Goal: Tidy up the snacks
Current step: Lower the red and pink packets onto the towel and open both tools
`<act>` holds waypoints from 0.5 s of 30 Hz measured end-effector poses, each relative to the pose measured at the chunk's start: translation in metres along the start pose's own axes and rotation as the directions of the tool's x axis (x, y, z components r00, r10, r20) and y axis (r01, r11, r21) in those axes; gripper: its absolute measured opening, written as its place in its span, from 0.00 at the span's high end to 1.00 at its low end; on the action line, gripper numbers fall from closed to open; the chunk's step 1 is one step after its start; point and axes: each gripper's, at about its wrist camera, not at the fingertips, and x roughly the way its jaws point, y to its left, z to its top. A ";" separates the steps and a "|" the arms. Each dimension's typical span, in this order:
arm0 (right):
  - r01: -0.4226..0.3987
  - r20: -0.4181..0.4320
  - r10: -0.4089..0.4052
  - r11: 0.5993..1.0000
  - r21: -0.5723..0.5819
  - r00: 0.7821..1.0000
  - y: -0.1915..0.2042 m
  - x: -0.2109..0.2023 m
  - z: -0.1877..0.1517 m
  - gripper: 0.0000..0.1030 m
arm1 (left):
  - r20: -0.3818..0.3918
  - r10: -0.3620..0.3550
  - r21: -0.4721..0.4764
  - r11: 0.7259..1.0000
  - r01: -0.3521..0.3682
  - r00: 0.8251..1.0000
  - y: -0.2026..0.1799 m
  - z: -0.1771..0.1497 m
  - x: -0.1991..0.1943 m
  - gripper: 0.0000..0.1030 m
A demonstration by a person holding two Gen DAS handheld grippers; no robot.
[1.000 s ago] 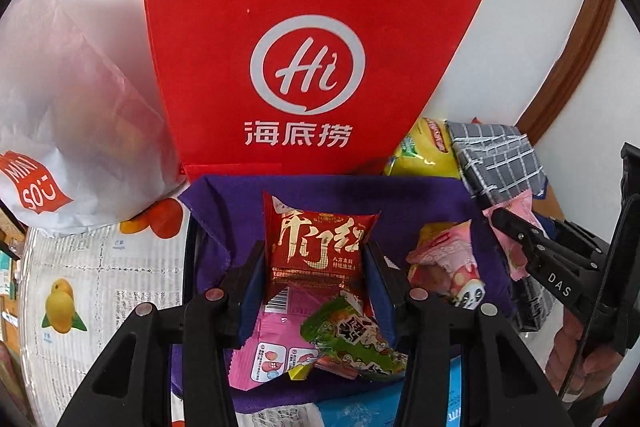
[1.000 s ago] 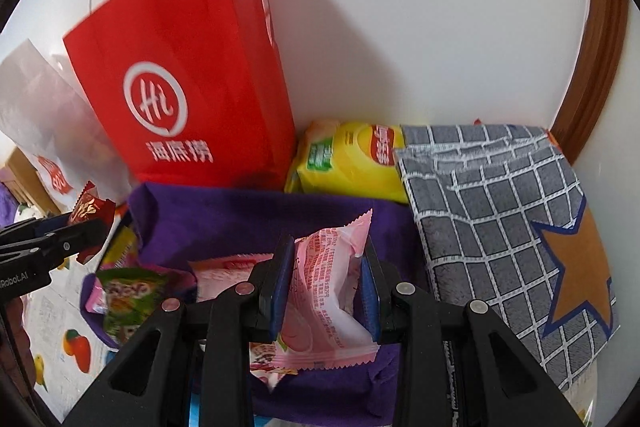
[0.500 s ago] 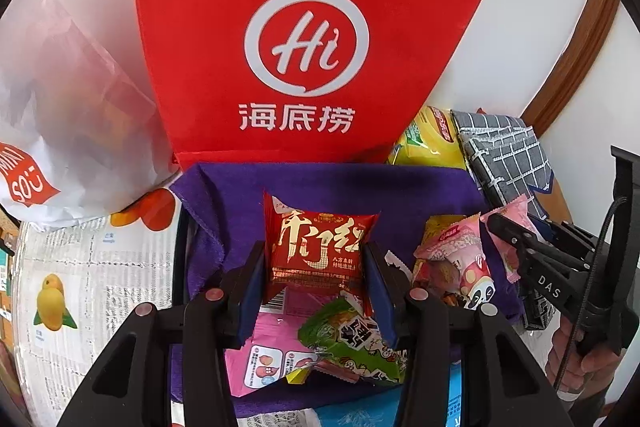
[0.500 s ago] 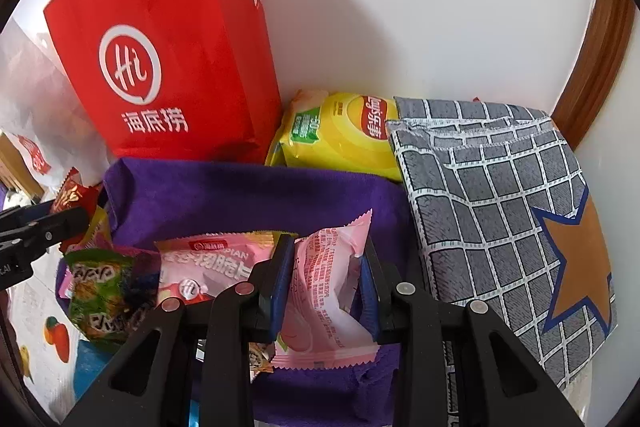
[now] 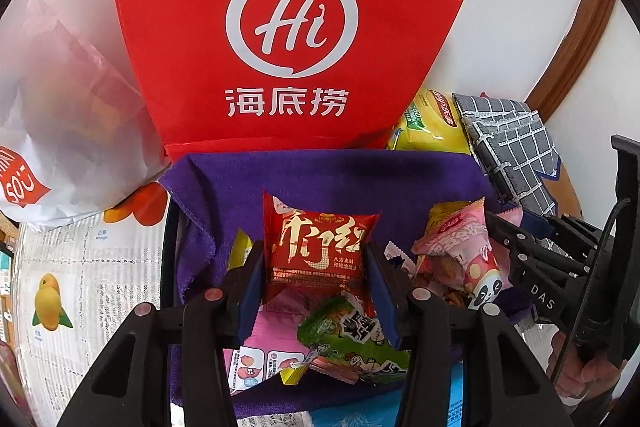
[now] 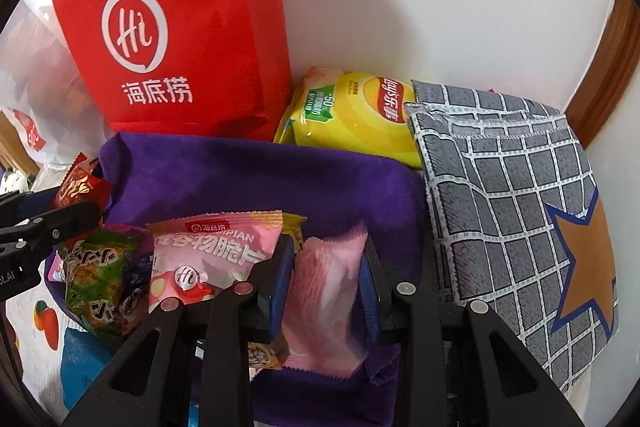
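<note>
White wall (image 6: pixel 440 7) behind red bag (image 6: pixel 172 39)

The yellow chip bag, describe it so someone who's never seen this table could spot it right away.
Find the tall red paper bag standing against the white wall. Just to its right, behind the purple cloth, the yellow chip bag lies wedged against the grey checked fabric bag. It is the only glossy yellow packet with a red logo and a green label.
</note>
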 end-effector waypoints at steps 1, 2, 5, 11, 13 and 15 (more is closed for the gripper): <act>0.000 0.000 0.000 1.000 -0.004 1.000 0.001 0.000 0.000 0.69 | 0.000 0.003 0.002 1.000 -0.003 1.000 0.000 0.000 0.000 0.54; -0.002 0.002 0.002 1.000 -0.008 1.000 0.002 -0.001 0.000 0.69 | 0.001 0.003 0.005 1.000 -0.003 1.000 -0.001 0.000 0.001 0.54; 0.000 0.009 0.000 1.000 -0.015 1.000 0.004 -0.003 0.000 0.69 | 0.001 0.009 0.012 1.000 -0.009 1.000 -0.002 0.000 0.001 0.54; -0.003 0.022 0.004 1.000 -0.021 1.000 0.005 -0.010 0.001 0.61 | 0.015 0.022 0.027 0.999 -0.022 1.000 -0.005 0.001 -0.004 0.53; -0.003 0.036 0.004 1.000 -0.024 0.999 0.006 -0.014 0.002 0.57 | 0.025 0.017 0.031 0.999 -0.018 1.000 -0.006 0.002 -0.008 0.42; -0.012 0.052 0.013 1.000 -0.016 0.999 0.006 -0.019 0.003 0.54 | 0.042 0.018 0.032 0.999 -0.020 0.999 -0.006 0.003 -0.014 0.37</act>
